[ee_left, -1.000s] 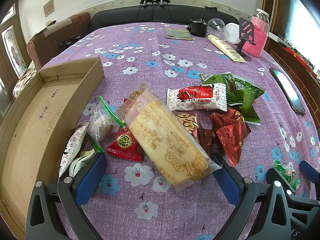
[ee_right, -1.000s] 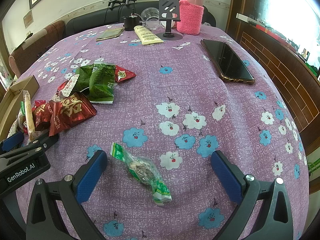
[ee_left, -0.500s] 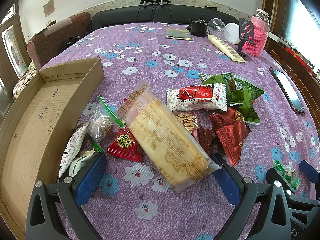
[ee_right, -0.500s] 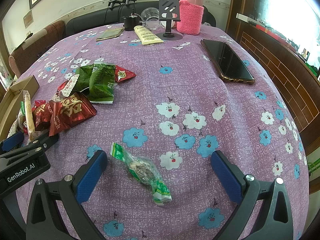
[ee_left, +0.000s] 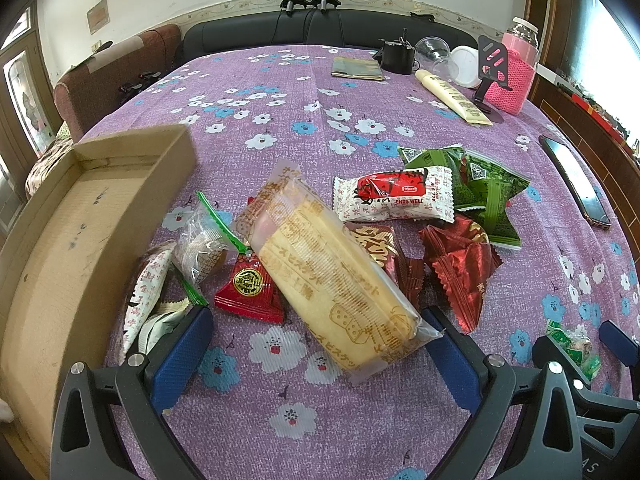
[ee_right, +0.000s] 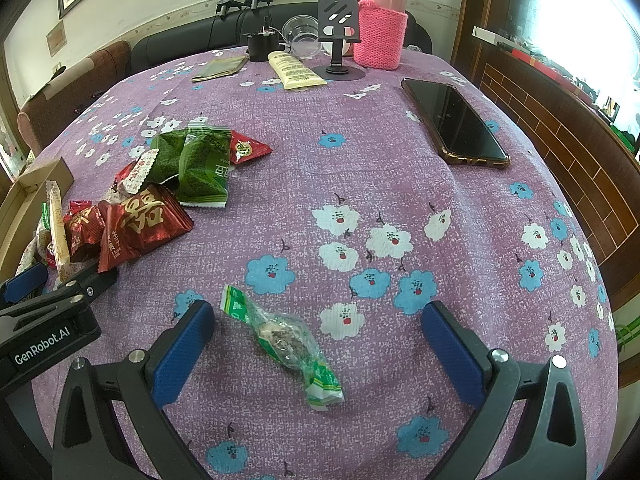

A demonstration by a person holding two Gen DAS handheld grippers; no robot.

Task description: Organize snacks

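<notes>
A long clear pack of biscuits (ee_left: 332, 272) lies on the purple flowered cloth, its near end between the blue pads of my open left gripper (ee_left: 316, 354). Around it lie red packets (ee_left: 460, 260), green packets (ee_left: 484, 184), a white and red packet (ee_left: 394, 196) and a small red triangle (ee_left: 248, 292). A cardboard box (ee_left: 72, 240) stands open at the left. My open right gripper (ee_right: 316, 350) straddles a small green-ended clear candy (ee_right: 282, 336), not touching it. The snack pile also shows in the right wrist view (ee_right: 132, 220).
A black phone (ee_right: 454, 124) lies at the right. At the back stand a pink bottle (ee_right: 382, 24), a phone stand (ee_right: 338, 32), a cream tube (ee_right: 294, 70), clear cups (ee_right: 302, 36) and a flat pouch (ee_right: 220, 68). A sofa (ee_left: 120, 76) is behind the table.
The cardboard box looks blurred at its near corner, shifting slightly. Both grippers and the snacks stay as they were.
</notes>
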